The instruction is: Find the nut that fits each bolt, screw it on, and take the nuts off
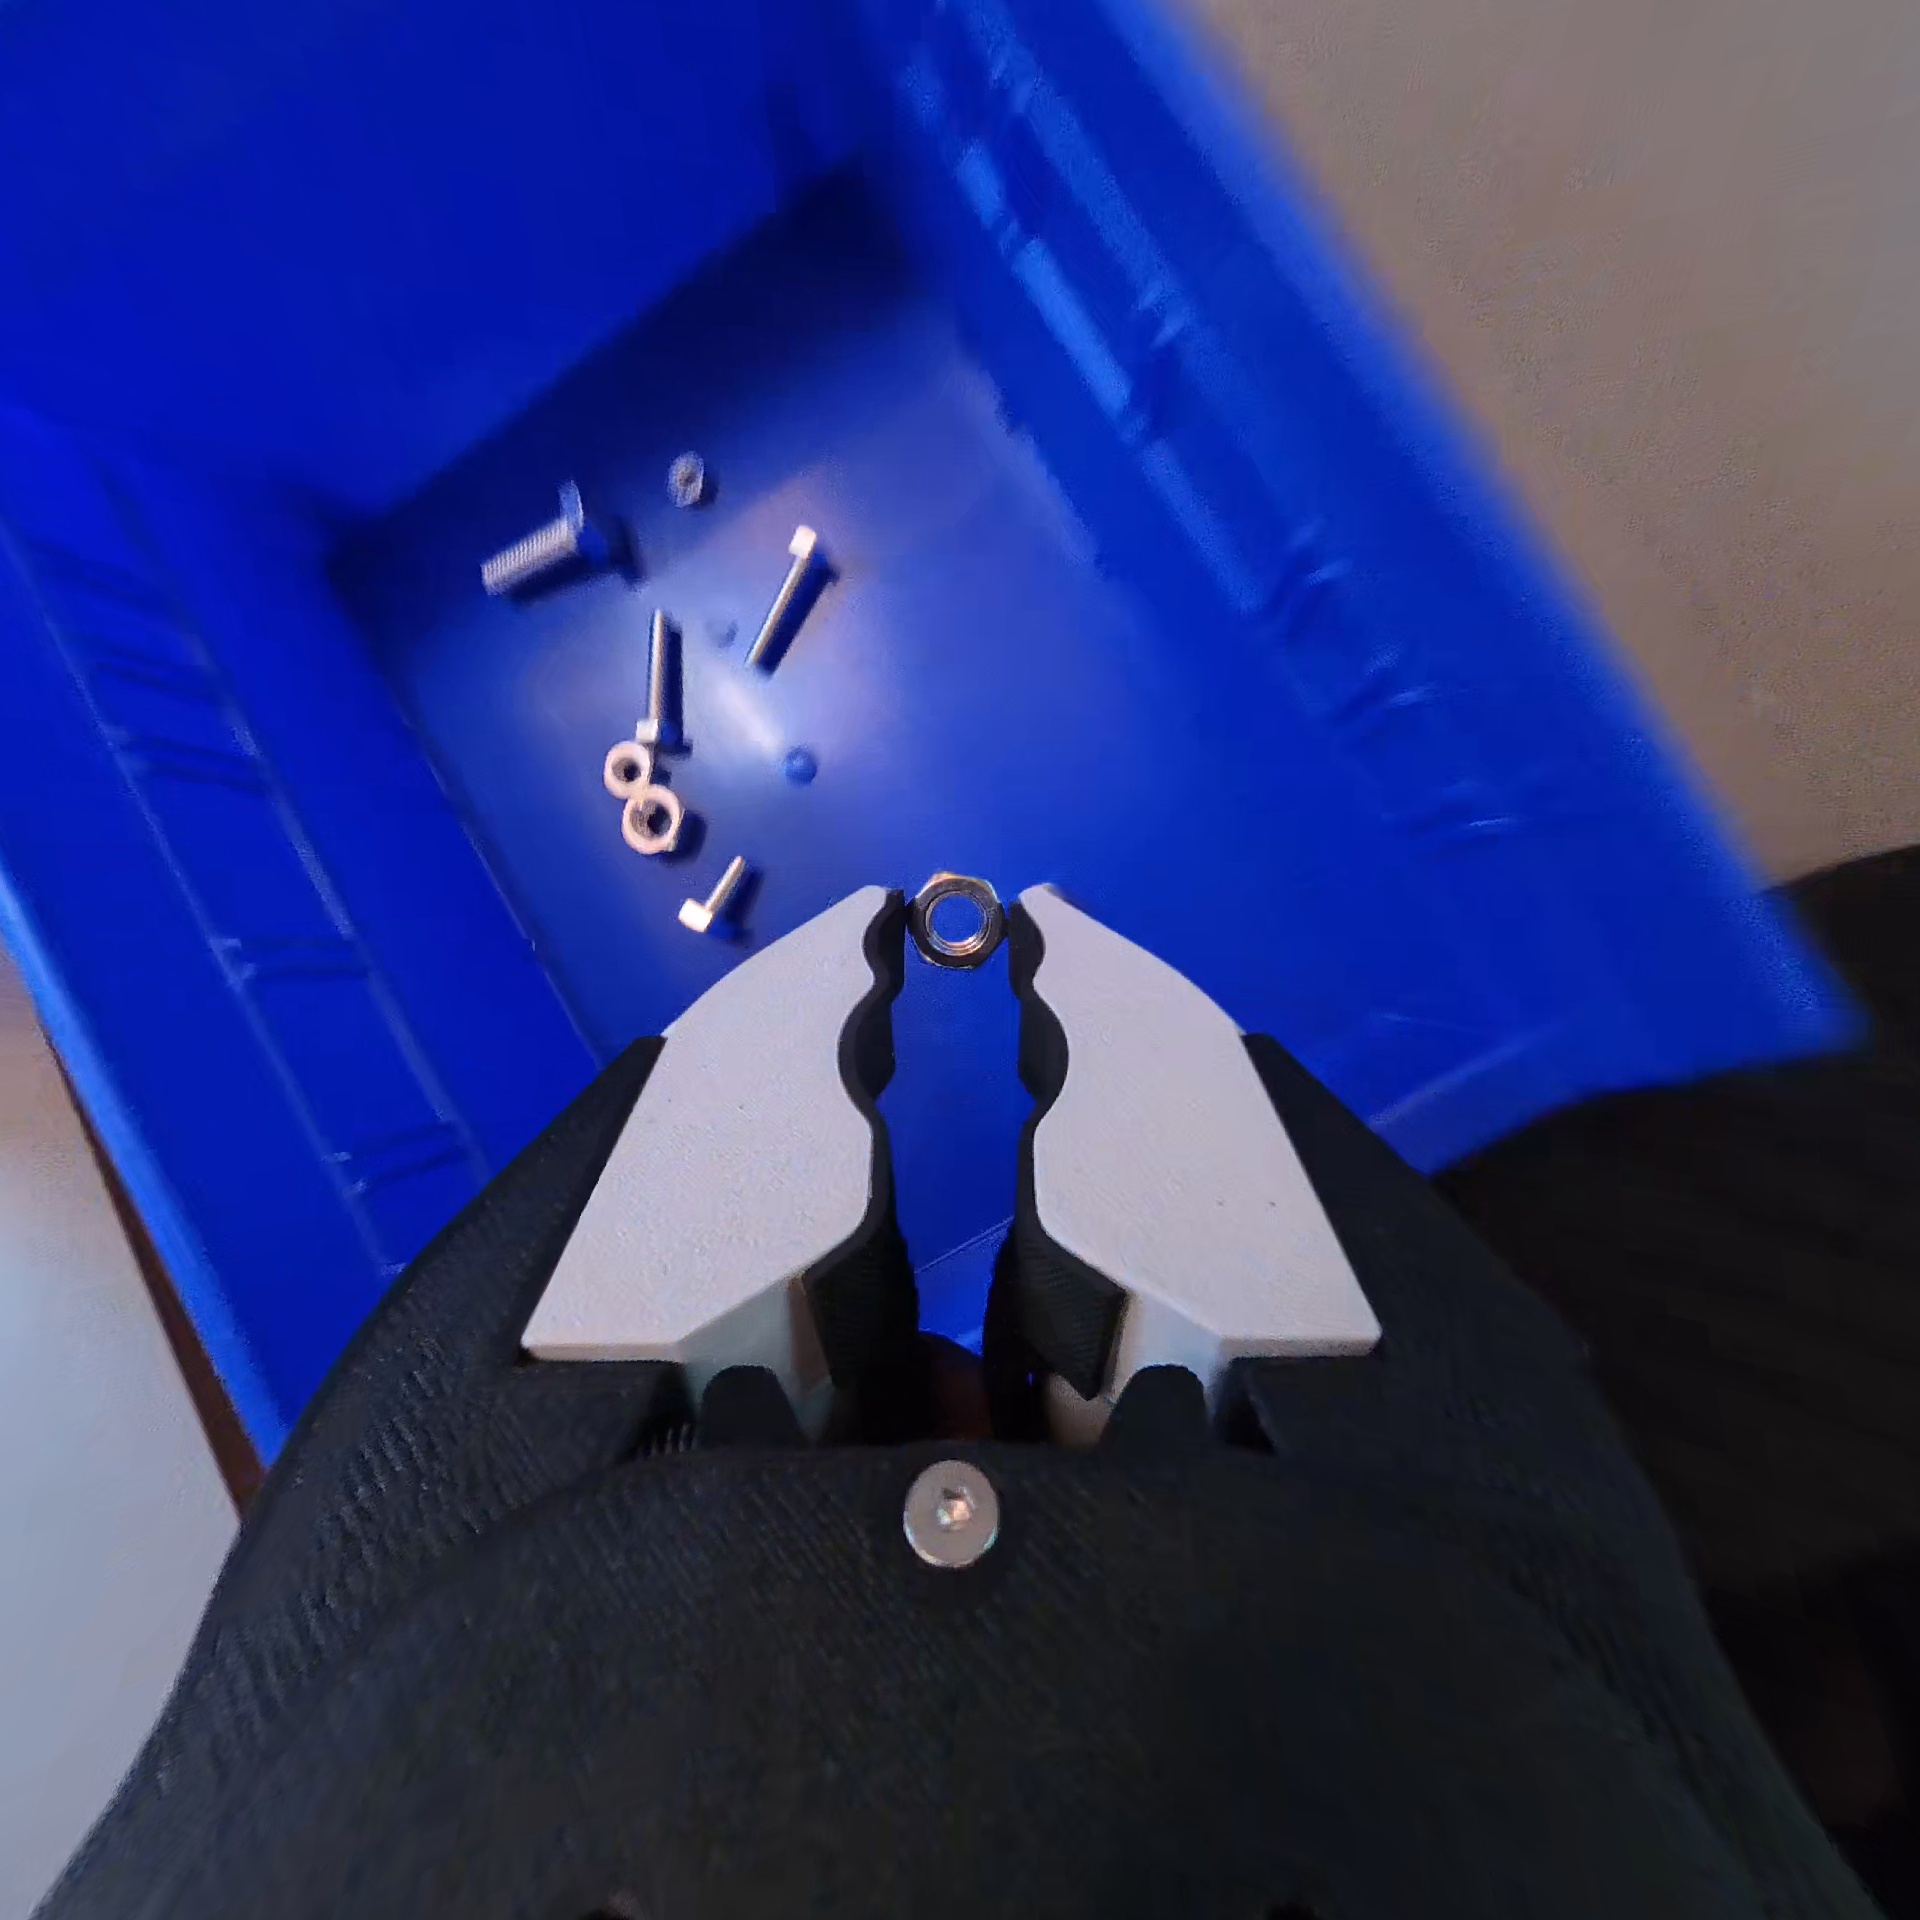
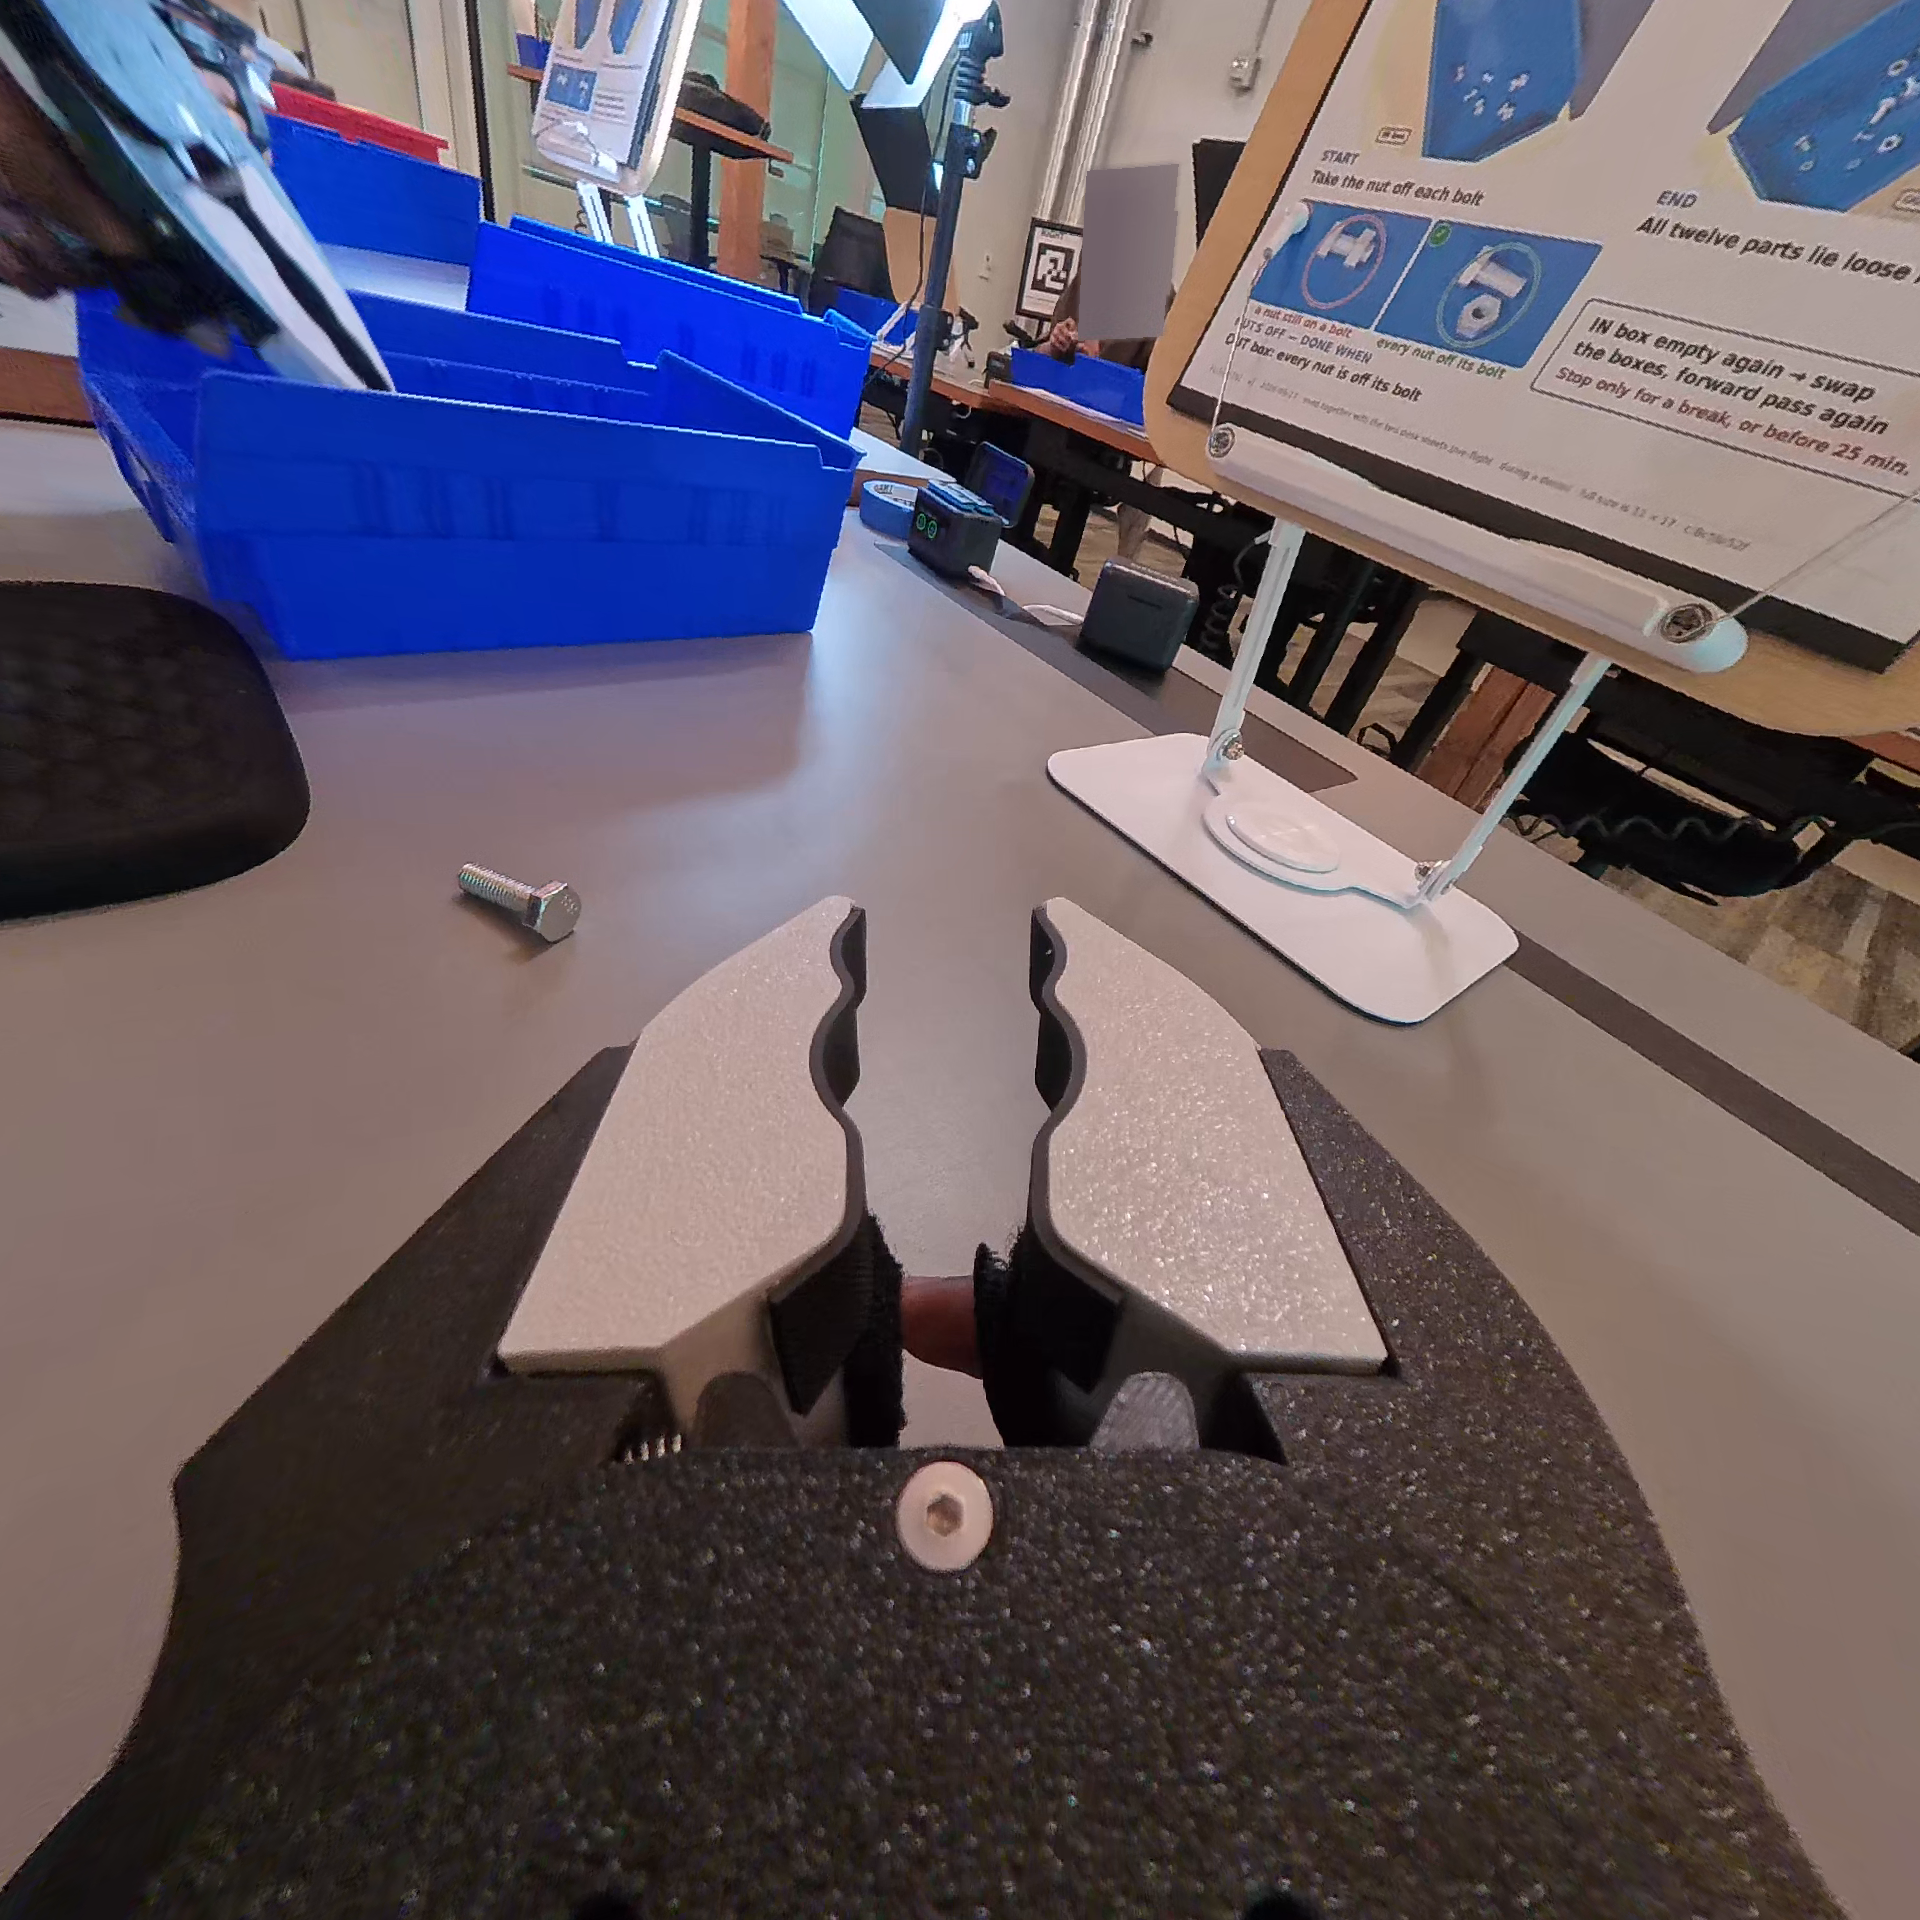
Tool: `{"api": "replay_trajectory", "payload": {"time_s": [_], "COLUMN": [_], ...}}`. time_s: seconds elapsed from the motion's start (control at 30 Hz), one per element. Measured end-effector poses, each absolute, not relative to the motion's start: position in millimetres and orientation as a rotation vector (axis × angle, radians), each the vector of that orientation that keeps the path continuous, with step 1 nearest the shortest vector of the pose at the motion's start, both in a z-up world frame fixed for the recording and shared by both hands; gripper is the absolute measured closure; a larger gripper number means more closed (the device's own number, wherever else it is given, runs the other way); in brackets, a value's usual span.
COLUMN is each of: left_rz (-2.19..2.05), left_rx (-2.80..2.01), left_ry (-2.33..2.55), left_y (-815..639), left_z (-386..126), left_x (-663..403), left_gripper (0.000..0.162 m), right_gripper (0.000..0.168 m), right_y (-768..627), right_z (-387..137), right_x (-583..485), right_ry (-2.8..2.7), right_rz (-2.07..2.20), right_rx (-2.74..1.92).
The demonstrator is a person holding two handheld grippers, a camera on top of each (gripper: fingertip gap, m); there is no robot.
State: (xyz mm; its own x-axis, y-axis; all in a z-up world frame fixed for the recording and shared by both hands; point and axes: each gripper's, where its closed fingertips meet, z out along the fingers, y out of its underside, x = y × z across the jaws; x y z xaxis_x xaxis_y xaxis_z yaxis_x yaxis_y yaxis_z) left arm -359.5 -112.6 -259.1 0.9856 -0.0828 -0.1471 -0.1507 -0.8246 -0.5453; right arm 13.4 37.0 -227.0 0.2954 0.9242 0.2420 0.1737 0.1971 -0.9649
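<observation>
On grey table [image 2: 727,790], right gripper [image 2: 945,940] gapes empty; left gripper [image 1: 953,914] pinches nut [image 1: 953,921]

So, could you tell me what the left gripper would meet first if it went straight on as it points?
Probably the blue bin's floor; the left gripper points down into it, holding a nut.

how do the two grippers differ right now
The left gripper is shut on a nut, pinched at its fingertips; the right gripper is open and holds nothing. The left gripper hangs over the blue bin of loose bolts and nuts; the right gripper sits low over the grey table, near a lone bolt. Both have pale fingers on black bodies.
</observation>
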Motion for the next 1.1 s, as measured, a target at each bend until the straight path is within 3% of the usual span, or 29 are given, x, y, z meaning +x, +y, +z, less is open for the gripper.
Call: {"api": "replay_trajectory", "payload": {"time_s": [0.13,0.23,0.43,0.63,0.83,1.1], "left_rz": [0.046,-0.14,-0.261,-0.263,-0.301,-0.234], "left_rx": [-2.333,-2.212,-2.302,-2.429,-2.413,-2.369], "left_ry": [0.432,0.721,1.089,1.128,1.081,0.844], "left_y": [-103.8,-104.0,-99.1,-91.4,-88.9,-67.2], "left_z": [-205.7,-193.5,-271.9,-322.4,-318.5,-309.5], "left_x": [-283.6,-201.0,-96.6,-84.0,-83.9,-115.0], "left_gripper": [0.143,0.143,0.142,0.142,0.13,0.129], "right_gripper": [0.138,0.138,0.138,0.138,0.138,0.138], "right_y": [37.1,37.2,37.0,36.8,36.9,36.7], "right_z": [-227.6,-227.4,-227.0,-227.0,-227.5,-229.1], "right_x": [13.1,13.3,13.5,13.5,13.3,12.4], "right_ry": [-1.169,-1.167,-1.166,-1.165,-1.168,-1.178], "right_rz": [0.741,0.743,0.744,0.746,0.746,0.74], "right_rx": [-1.278,-1.277,-1.274,-1.273,-1.275,-1.28]}}
